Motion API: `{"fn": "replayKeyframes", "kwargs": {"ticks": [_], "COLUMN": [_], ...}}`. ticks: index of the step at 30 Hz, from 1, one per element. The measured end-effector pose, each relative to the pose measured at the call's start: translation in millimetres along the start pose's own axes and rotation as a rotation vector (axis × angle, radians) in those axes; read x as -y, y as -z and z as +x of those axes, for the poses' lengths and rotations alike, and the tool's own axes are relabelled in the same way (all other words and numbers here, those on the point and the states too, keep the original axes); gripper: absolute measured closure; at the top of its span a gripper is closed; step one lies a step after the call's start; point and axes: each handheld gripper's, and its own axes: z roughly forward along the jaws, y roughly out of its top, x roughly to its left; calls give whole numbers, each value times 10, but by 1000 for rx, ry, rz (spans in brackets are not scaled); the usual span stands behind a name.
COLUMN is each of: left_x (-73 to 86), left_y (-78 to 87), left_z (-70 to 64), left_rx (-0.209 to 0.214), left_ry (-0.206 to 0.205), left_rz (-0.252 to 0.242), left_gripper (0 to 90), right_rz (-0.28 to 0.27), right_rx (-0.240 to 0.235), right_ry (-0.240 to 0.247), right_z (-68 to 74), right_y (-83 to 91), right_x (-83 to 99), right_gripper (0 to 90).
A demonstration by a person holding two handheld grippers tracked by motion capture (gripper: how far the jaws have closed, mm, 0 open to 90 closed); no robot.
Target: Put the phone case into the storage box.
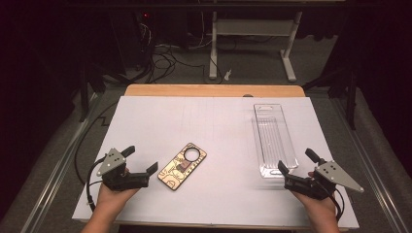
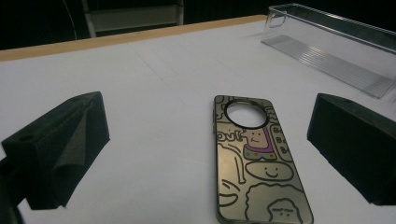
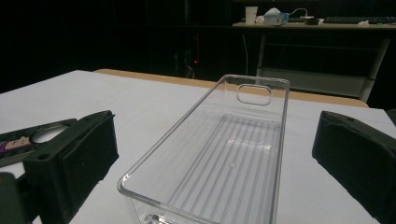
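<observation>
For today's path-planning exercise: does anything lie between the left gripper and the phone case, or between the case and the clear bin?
Nothing visible does. The left gripper, jaws open, faces the phone case across bare white table. Bare table also separates the case from the clear bin.

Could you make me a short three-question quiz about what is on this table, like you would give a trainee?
1. True or false: the phone case lies inside the clear plastic box.
2. Which gripper is nearer the phone case: A) the left gripper or B) the right gripper?
3. Fill in: the jaws of both grippers stand ____.

Key:
1. False; it lies flat on the white table, apart from the box.
2. A.
3. Open, holding nothing.
</observation>
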Motion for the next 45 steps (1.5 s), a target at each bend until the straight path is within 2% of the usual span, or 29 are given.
{"fn": "replayKeyframes", "kwargs": {"ticks": [11,16,24,30,34,38,45], "left_x": [1,6,11,18,20,-4,-33], "left_y": [-13,-30,-47,-54,-60,-33,-13], "left_z": [20,32,60,75,76,103,135], "left_rx": [-4,-8,-22,-12,-20,3,-39], "left_ry": [5,2,3,15,17,77,76], "left_rz": [23,73,112,139,155,158,214], "left_gripper": [3,2,2,8,8,2,2], "right_rz": [-6,-2,3,14,5,1,0], "right_rx": [1,-10,-6,-9,-7,-3,-3], "right_ry": [-2,6,1,0,0,-11,-11], "right_z": [0,9,-2,-2,-7,-19,-19], "right_y": [-6,-16,-29,-40,-20,-12,-13], "right_x": [-10,-13,-4,15,-4,-11,-12], "right_gripper": [7,7,7,9,10,11,10]}}
